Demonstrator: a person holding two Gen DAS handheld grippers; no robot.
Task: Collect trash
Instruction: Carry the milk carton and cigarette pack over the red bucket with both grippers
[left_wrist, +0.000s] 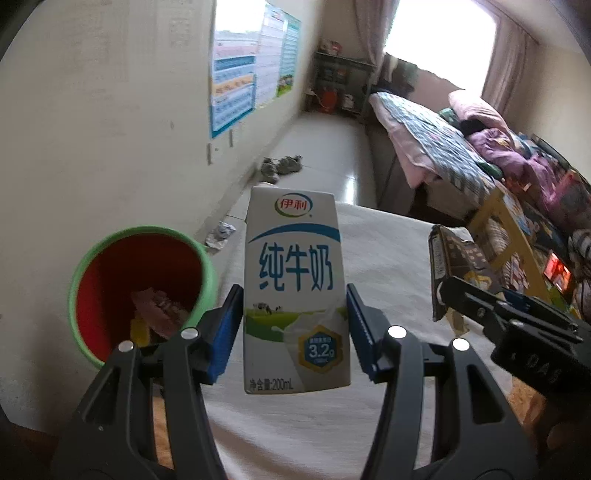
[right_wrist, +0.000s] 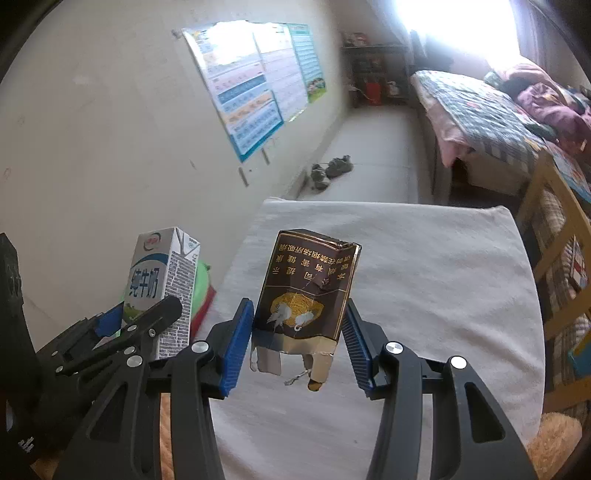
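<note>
While the left gripper (left_wrist: 294, 325) pinches a white milk carton (left_wrist: 295, 291) upright between its blue pads, the right gripper (right_wrist: 298, 332) is closed on a crumpled brown cigarette pack (right_wrist: 306, 291), torn flaps hanging below. Both are held in the air over a table covered in white cloth (right_wrist: 424, 280). Just left of the carton stands a green bin (left_wrist: 144, 291) with a red inside, scraps already lying in it. A crumpled wrapper (left_wrist: 220, 234) lies on the floor by the wall beyond. Right of the table, a wooden frame (right_wrist: 546, 221) and a bed (right_wrist: 476, 110) crowd the edge; the floor ahead runs open past a pair of shoes (right_wrist: 330, 170).
</note>
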